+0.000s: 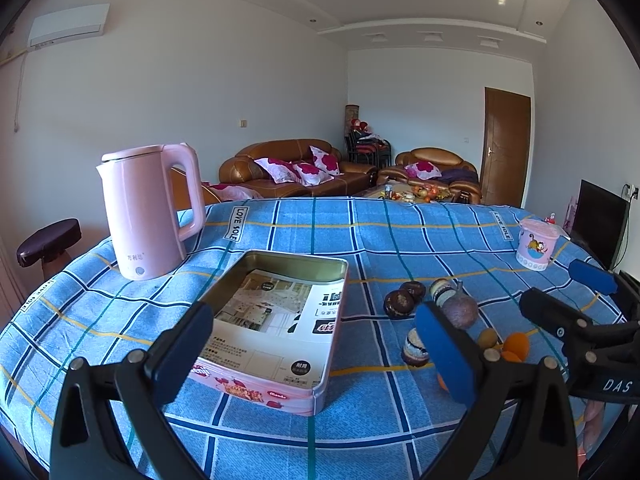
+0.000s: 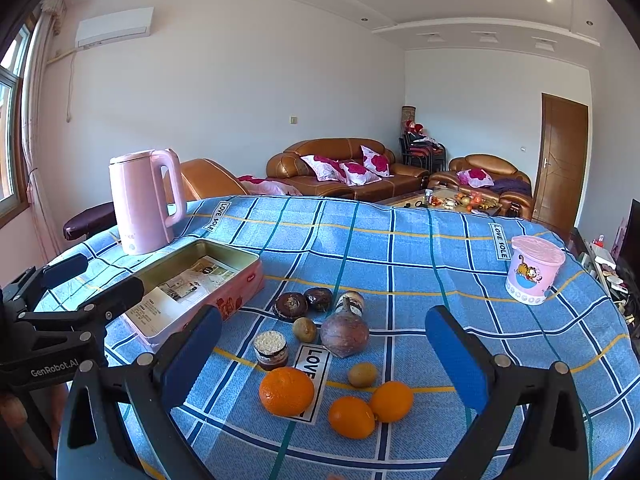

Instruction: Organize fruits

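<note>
Three oranges point(image 2: 286, 391) point(image 2: 351, 417) point(image 2: 391, 401) lie on the blue plaid cloth near the table's front. Behind them are two small brown-green fruits point(image 2: 304, 329) point(image 2: 362, 374), a purple-brown bulb-shaped fruit point(image 2: 345, 334) point(image 1: 460, 311) and two dark round fruits point(image 2: 290, 306) point(image 1: 399, 303). My right gripper point(image 2: 324, 360) point(image 1: 572, 294) hangs open just above this cluster and holds nothing. To the left lies an open pink tin point(image 2: 230, 250) point(image 1: 296, 258) with a paper leaflet in it. My left gripper point(image 1: 316, 354) point(image 2: 88, 282) is open over the tin's near end, empty.
A pink kettle point(image 1: 148, 208) point(image 2: 144, 200) stands at the back left of the round table. A pink lidded tub point(image 2: 534, 268) point(image 1: 536, 246) sits at the right edge. Two small striped cups point(image 2: 271, 350) point(image 2: 351, 302) stand among the fruit. A dark stool point(image 1: 48, 242) is off the left.
</note>
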Available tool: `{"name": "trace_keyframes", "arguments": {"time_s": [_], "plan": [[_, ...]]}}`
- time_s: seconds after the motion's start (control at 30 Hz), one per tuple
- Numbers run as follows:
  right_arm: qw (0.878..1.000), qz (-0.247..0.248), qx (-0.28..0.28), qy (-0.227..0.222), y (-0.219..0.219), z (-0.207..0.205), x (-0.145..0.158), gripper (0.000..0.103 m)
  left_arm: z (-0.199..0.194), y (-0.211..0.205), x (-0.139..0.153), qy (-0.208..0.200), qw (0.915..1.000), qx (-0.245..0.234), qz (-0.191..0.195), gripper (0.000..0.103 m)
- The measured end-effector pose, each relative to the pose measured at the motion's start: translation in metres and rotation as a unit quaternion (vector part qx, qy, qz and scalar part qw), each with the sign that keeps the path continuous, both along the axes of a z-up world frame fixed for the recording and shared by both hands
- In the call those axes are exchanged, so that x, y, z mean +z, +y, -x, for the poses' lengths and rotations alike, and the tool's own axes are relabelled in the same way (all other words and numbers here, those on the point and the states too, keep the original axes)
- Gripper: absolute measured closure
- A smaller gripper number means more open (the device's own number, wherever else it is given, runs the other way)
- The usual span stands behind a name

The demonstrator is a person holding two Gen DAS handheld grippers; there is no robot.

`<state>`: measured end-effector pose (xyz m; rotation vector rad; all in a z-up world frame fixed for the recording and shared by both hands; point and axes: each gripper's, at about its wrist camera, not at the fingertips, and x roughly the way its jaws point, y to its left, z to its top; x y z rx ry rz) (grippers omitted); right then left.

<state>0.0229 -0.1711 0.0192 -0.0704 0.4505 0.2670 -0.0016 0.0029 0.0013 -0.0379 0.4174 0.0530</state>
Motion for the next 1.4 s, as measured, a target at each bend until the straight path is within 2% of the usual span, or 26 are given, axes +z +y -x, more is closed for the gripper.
{"name": "trace_keyframes", "arguments": {"time_s": [1.1,1.4], "plan": [[1.0,-0.002,0.001,0.008,0.002,0.0,-0.009,0.001,0.002,0.002,-0.003,0.001,1.0,0.002,-0.003,0.0],[1.0,-0.005,-0.005,0.015,-0.006,-0.003,-0.017,0.001,-0.004,-0.005,-0.015,0.017,0.9998,0.0,-0.009,0.0]]}}
